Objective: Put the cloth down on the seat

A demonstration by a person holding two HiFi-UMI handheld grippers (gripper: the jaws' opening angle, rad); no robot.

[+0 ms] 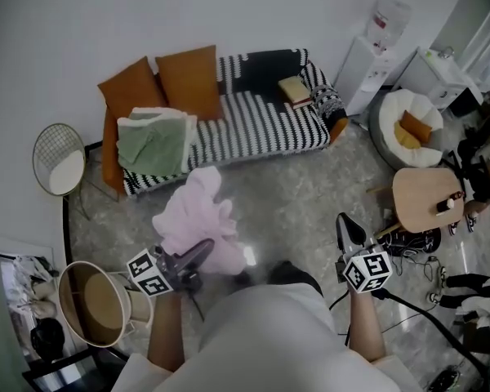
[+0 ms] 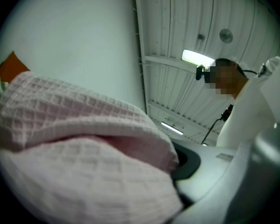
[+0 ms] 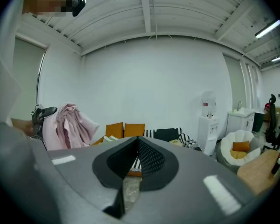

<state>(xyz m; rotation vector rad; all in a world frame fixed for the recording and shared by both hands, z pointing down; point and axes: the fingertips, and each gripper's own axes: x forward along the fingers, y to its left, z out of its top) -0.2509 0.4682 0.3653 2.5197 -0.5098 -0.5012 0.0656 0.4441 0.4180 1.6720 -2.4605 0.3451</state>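
Near, at 7 o'clock in the head view: left forearm (image 1: 165, 325) raised, left tool (image 1: 202, 250) angled up toward 1 o'clock and clamped on the pink cloth (image 1: 196, 212). The cloth is bunched above the jaws, in the air over the floor (image 1: 310, 194), well short of the sofa. Only the left gripper view gives the weave: a soft waffle grid folded in thick rolls, covering all but one grey jaw with its black pad. Right tool (image 1: 349, 224) at 5 o'clock, upright, jaws drawn together at the tips with nothing between them. Its own view shows ribbed black pads meeting in a point, and the cloth side-on, draped off the left tool. Floor is mottled grey stone. Far, at 12 o'clock: sofa (image 1: 261, 125) with a black-and-white striped cover, two orange cushions (image 1: 188, 80) and a folded green towel (image 1: 151, 145) at its left end.
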